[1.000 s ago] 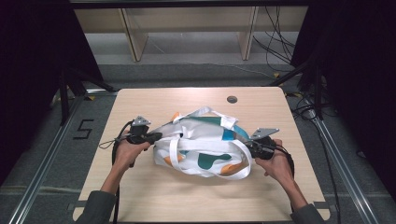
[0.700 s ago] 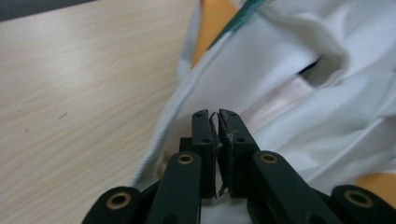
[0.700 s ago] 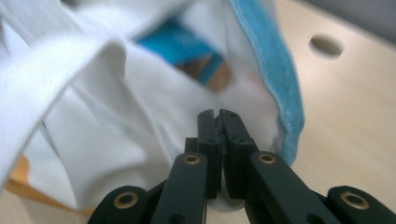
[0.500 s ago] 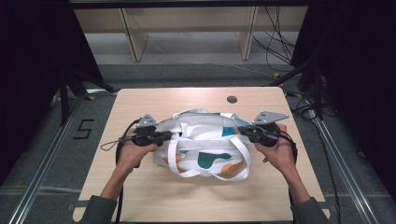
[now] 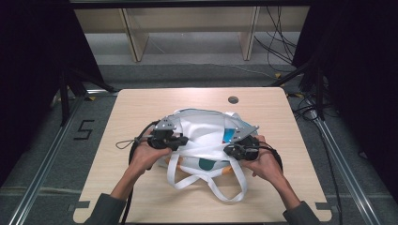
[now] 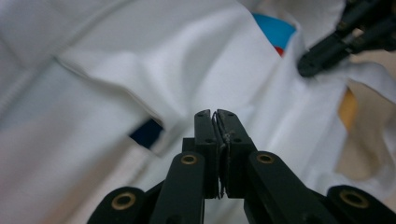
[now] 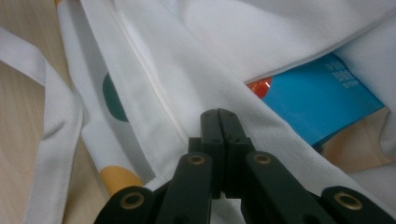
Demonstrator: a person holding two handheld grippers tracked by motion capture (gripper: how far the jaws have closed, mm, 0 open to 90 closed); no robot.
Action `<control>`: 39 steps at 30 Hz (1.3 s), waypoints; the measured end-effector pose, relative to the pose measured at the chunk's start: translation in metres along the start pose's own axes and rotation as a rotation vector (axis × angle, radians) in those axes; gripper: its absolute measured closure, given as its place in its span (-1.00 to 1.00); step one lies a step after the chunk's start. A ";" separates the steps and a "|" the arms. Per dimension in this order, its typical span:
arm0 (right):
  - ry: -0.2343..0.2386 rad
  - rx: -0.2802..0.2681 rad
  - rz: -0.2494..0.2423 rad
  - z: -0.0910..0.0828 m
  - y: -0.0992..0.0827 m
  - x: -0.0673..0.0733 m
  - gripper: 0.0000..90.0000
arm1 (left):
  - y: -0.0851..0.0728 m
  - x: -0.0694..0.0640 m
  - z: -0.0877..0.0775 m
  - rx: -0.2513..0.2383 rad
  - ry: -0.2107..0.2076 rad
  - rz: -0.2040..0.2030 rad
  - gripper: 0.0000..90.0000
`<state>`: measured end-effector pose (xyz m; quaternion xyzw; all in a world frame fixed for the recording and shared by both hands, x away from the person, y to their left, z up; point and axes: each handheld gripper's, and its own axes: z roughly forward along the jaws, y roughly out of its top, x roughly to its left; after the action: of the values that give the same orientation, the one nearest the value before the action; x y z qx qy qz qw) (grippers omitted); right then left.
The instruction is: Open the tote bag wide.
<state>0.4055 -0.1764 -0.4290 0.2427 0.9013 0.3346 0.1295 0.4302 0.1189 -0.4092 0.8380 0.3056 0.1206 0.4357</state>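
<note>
Stretched between 2 clenched grippers on the counter (image 5: 141, 108): white tote bag (image 5: 206, 129), rim pinched by left gripper (image 5: 182, 140) and right gripper (image 5: 228, 150), apparently exposing the blue packet (image 7: 322, 102) just beyond.

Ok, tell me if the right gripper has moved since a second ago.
Yes. The right gripper has come in toward the table's middle, over the bag, and now sits nearly straight below the table's hole.
</note>
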 end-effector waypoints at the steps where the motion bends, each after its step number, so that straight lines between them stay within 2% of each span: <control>1: -0.013 -0.021 -0.001 -0.003 0.003 -0.002 1.00 | 0.003 0.003 0.002 0.002 0.008 -0.005 0.94; 2: -0.033 -0.046 0.000 -0.005 0.005 -0.004 1.00 | 0.006 0.005 0.005 0.011 0.010 -0.020 0.94; 3: -0.033 -0.046 0.000 -0.005 0.005 -0.004 1.00 | 0.006 0.005 0.005 0.011 0.010 -0.020 0.95; 4: -0.052 -0.107 -0.004 -0.011 0.012 -0.010 1.00 | 0.011 0.009 0.011 0.022 -0.003 -0.039 0.95; 6: -0.074 -0.145 0.021 -0.013 0.018 -0.014 1.00 | 0.013 0.009 0.016 0.030 -0.019 -0.049 0.95; 8: -0.108 -0.171 0.018 -0.011 0.023 -0.020 1.00 | 0.014 0.006 0.020 0.057 -0.030 -0.036 0.94; 9: -0.092 -0.158 0.027 -0.009 0.024 -0.020 1.00 | 0.014 0.006 0.022 0.090 -0.044 -0.012 0.94; 10: -0.079 -0.146 0.027 -0.005 0.024 -0.022 1.00 | 0.014 0.005 0.025 0.108 -0.055 -0.005 0.93; 12: -0.069 -0.104 0.008 0.003 0.022 -0.021 1.00 | 0.014 0.006 0.033 0.143 -0.062 -0.001 0.93; 13: -0.044 -0.081 0.008 0.007 0.019 -0.019 1.00 | 0.014 0.008 0.037 0.148 -0.058 -0.003 0.95; 14: -0.022 -0.078 -0.001 0.008 0.019 -0.019 1.00 | 0.015 0.009 0.041 0.151 -0.046 -0.006 0.97; 15: -0.018 -0.080 0.005 0.008 0.018 -0.017 1.00 | 0.016 0.011 0.045 0.174 -0.006 0.012 0.98; 16: -0.005 -0.055 0.008 0.006 0.017 -0.015 1.00 | 0.019 0.013 0.051 0.197 0.044 0.035 0.98; 17: 0.014 -0.026 -0.005 0.007 0.015 -0.010 1.00 | 0.020 0.015 0.055 0.206 0.062 0.036 0.98; 19: 0.061 0.023 -0.012 0.010 0.007 -0.003 1.00 | 0.024 0.019 0.062 0.201 0.079 0.014 0.98; 20: 0.071 0.029 -0.018 0.013 0.001 0.001 1.00 | 0.026 0.022 0.063 0.196 0.090 0.016 0.99; 21: 0.083 0.035 -0.016 0.014 -0.002 0.002 1.00 | 0.030 0.026 0.064 0.193 0.119 0.011 0.99; 22: 0.098 0.048 -0.008 0.014 -0.005 0.006 1.00 | 0.030 0.026 0.064 0.193 0.119 0.011 0.99; 23: 0.100 0.055 -0.012 0.014 -0.006 0.007 1.00 | 0.036 0.036 0.066 0.193 0.148 0.004 0.99; 24: 0.104 0.071 -0.015 0.014 -0.007 0.010 1.00 | 0.038 0.040 0.068 0.193 0.177 -0.003 0.99; 25: 0.106 0.080 -0.042 0.015 -0.007 0.011 1.00 | 0.040 0.045 0.070 0.206 0.185 -0.006 0.99; 27: 0.105 0.101 -0.036 0.015 -0.009 0.017 1.00 | 0.042 0.048 0.074 0.199 0.200 -0.012 0.99; 28: 0.104 0.102 -0.069 0.015 -0.009 0.015 1.00 | 0.042 0.047 0.076 0.194 0.207 -0.012 0.99; 29: 0.099 0.108 -0.045 0.014 -0.009 0.017 1.00 | 0.043 0.045 0.076 0.200 0.214 0.003 0.99; 30: 0.104 0.097 -0.046 0.015 -0.009 0.016 1.00 | 0.043 0.041 0.074 0.205 0.214 0.018 0.99; 31: 0.094 0.083 -0.039 0.014 -0.008 0.015 1.00 | 0.043 0.038 0.071 0.191 0.206 0.016 0.99; 32: 0.085 0.075 -0.058 0.012 -0.006 0.014 1.00 | 0.042 0.035 0.067 0.156 0.177 -0.004 0.98; 33: 0.068 0.073 -0.046 0.009 -0.003 0.015 1.00 | 0.042 0.035 0.067 0.156 0.177 -0.004 0.97; 34: 0.056 0.032 -0.073 0.007 0.000 0.013 1.00 | 0.041 0.030 0.054 0.119 0.126 -0.009 0.96; 35: 0.044 0.003 -0.072 0.006 0.003 0.013 1.00 | 0.040 0.026 0.046 0.092 0.095 -0.017 0.95; 36: 0.021 -0.011 -0.056 0.003 0.006 0.012 1.00 | 0.038 0.021 0.042 0.081 0.067 -0.014 0.95; 37: 0.006 -0.021 -0.063 0.002 0.009 0.011 1.00 | 0.036 0.015 0.039 0.077 0.033 -0.010 0.94; 39: -0.010 -0.027 -0.055 0.000 0.012 0.007 1.00 | 0.032 0.003 0.036 0.069 -0.018 0.002 0.93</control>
<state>0.4037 -0.1646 -0.4220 0.2175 0.9024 0.3420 0.1463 0.4625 0.0832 -0.4046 0.8538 0.3048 0.1028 0.4094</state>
